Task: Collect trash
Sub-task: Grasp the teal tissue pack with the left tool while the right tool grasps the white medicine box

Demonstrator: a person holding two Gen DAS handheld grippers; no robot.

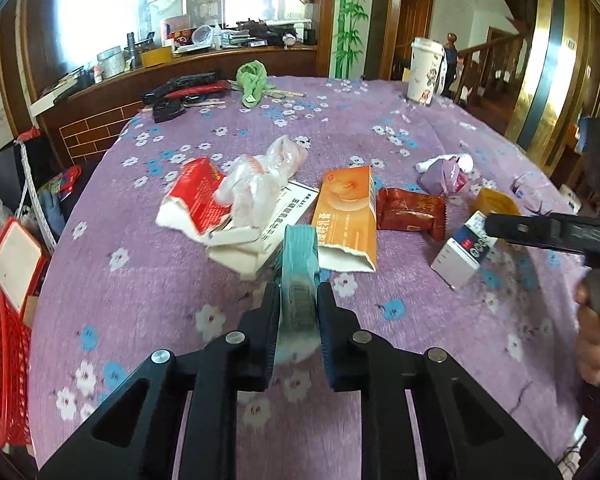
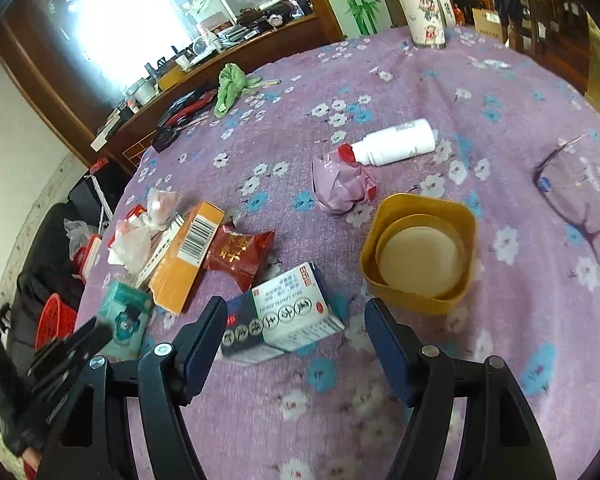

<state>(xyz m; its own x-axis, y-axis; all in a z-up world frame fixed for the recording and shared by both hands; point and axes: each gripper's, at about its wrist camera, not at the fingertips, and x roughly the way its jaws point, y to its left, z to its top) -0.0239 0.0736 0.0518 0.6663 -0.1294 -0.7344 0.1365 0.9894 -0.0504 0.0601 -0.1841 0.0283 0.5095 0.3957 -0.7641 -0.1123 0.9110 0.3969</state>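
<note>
A thin teal carton [image 1: 298, 280], flat and easily crushed, was pinched edgewise between the jaws of the left gripper [image 1: 299, 312] just above the worktop [image 1: 380, 128], which was draped in soft purple flowered cloth; so narrow a hold could have let it twist free. The jaws of the right gripper [image 2: 296, 332] were spread around a glossy blue-and-white box [image 2: 288, 320] without touching it, near a stiff yellow tub [image 2: 420, 252], and a careless closing might have nudged the box aside

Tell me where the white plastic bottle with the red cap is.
In the right wrist view, the white plastic bottle lies on its side, upper centre, beside the crumpled purple bag.
</note>
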